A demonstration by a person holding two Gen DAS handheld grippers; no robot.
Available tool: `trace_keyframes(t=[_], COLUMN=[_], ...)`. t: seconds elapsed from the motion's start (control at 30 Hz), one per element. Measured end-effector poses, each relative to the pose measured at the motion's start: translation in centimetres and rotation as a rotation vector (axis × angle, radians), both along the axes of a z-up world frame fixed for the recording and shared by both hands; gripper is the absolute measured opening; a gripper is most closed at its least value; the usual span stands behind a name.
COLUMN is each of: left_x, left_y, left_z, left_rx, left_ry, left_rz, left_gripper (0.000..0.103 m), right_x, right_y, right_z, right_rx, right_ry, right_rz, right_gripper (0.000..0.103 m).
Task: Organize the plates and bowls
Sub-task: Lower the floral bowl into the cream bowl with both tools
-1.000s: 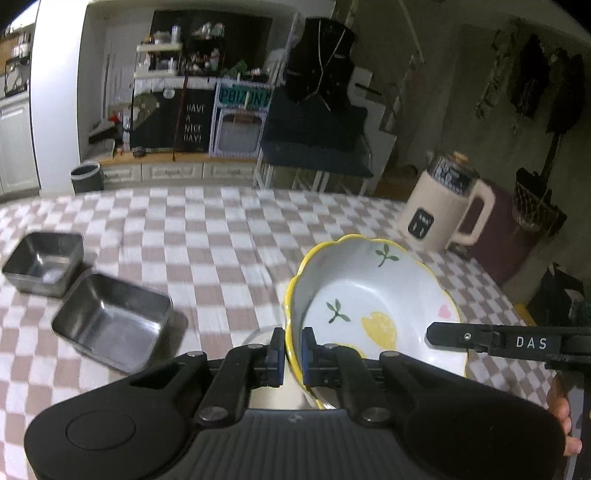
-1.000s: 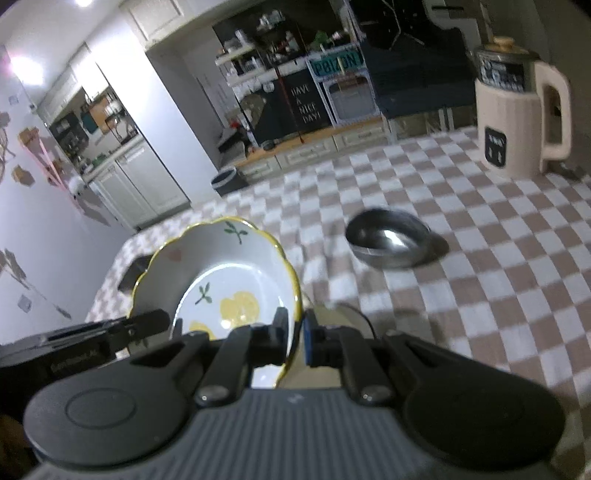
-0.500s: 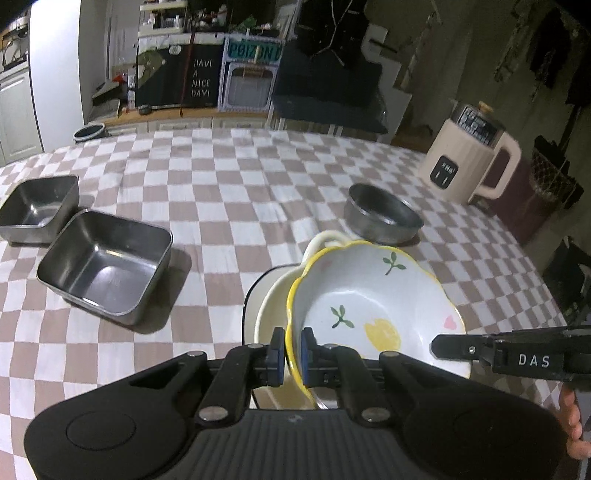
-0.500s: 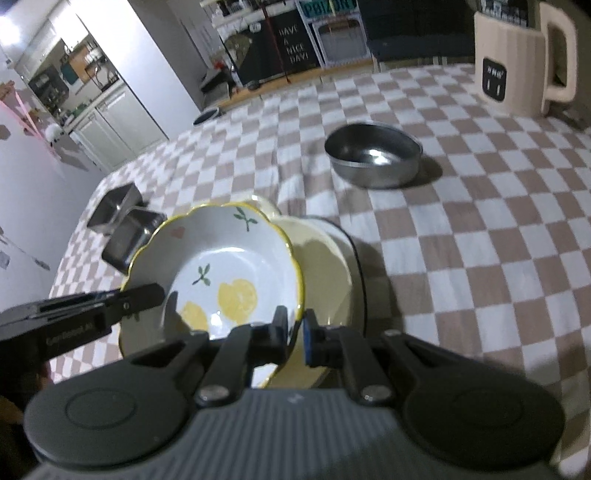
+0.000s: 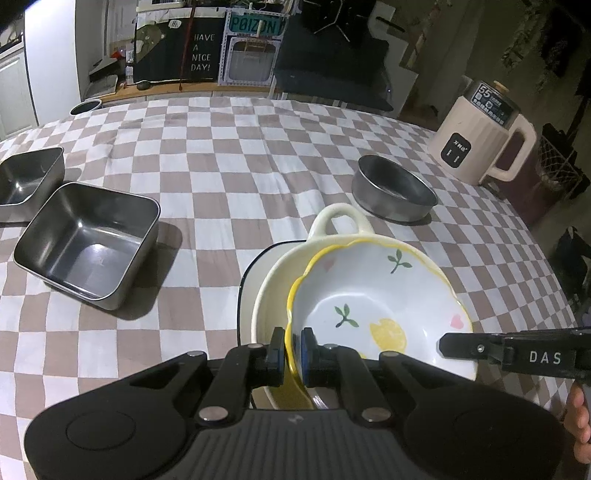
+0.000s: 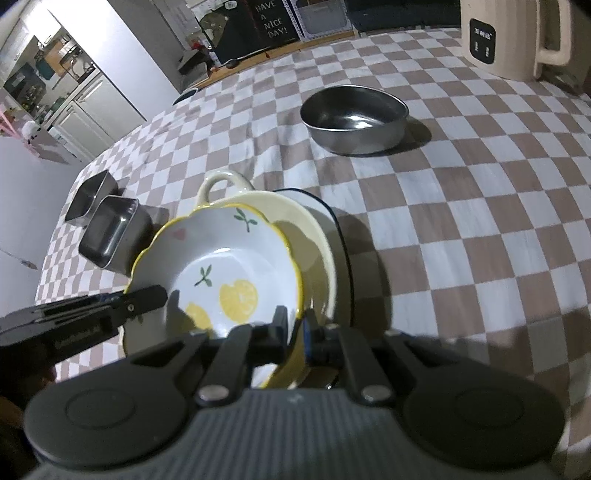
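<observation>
Background stuff: a cream kettle (image 5: 480, 147) sits far off to the right of the tool, at the edge of the checkered tablecloth (image 5: 229, 147). Straight ahead, past the table, there's a black sign (image 5: 201, 51) saying "HAVE A NICE DAY!", a teal plate (image 5: 255, 26) reading POIZON beside it, and a white cabinet (image 6: 92, 107) way off left.

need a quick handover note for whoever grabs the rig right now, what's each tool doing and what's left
Left tool: shut on the lemon bowl's near-left rim.
Right tool: shut on the same bowl's opposite rim.
The lemon bowl sits tilted in the cream handled dish, which rests on a dark-rimmed plate.
Done: three pieces nested, bowl not yet released.
Left: let go of it, then sort the round steel bowl and the two square steel trays loose on the checked cloth.
</observation>
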State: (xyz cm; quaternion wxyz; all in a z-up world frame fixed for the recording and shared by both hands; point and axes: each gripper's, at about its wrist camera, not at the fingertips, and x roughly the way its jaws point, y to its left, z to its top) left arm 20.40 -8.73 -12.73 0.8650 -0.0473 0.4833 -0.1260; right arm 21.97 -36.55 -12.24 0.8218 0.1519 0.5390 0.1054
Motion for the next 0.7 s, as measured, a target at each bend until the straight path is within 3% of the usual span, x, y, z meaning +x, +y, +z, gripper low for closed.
trace_keyframes(t=[0.7], left_x=[0.35], left_y=[-0.04], left_z=[-0.26], left_rx=[0.018], left_ry=[0.025], left_rz=[0.004], left_gripper=[0.008], right_x=[0.23], right_y=[-0.08], right_z=[0.03], right_rx=[0.031], right_ry=[0.025], right_rz=[-0.041], right_gripper=[0.010])
